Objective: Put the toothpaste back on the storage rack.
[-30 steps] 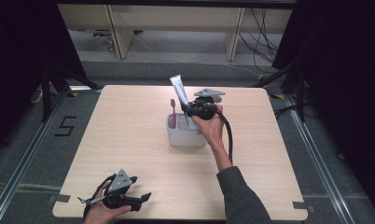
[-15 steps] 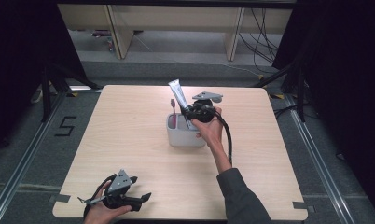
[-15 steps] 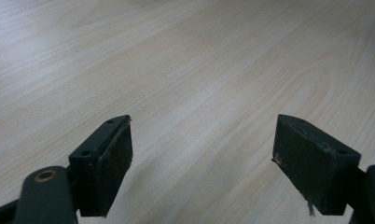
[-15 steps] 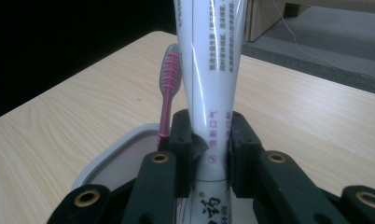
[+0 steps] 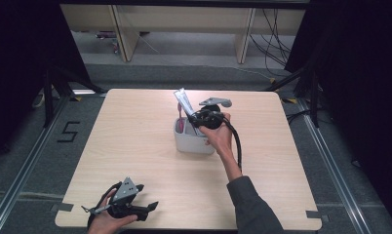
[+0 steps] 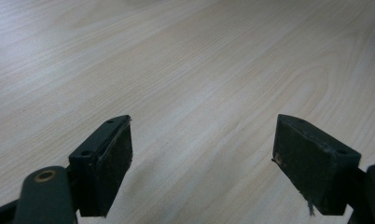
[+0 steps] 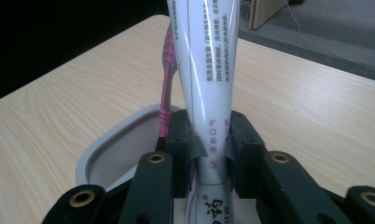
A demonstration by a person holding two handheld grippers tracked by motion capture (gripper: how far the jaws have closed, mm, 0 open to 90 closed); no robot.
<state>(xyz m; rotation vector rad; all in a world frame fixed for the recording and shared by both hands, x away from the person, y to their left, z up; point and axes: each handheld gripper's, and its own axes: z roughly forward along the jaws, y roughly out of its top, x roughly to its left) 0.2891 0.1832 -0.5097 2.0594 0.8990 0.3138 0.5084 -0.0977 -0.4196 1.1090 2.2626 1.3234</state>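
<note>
Right gripper [image 7: 208,154] clamps my toothpaste tube [image 7: 204,70] over the grey cup [image 5: 191,141]; I'd keep it upright beside the pink toothbrush [image 7: 168,65], left gripper [image 6: 204,158] idle, wide open.

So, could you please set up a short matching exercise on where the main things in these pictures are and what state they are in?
Things:
1. toothpaste tube
2. pink toothbrush
3. left tool
4. grey cup

States:
a. open above bare wood
b. mid-table, holding items
c. clamped in the right tool
d. standing in the cup, not gripped

Pairs: 1-c, 2-d, 3-a, 4-b
</note>
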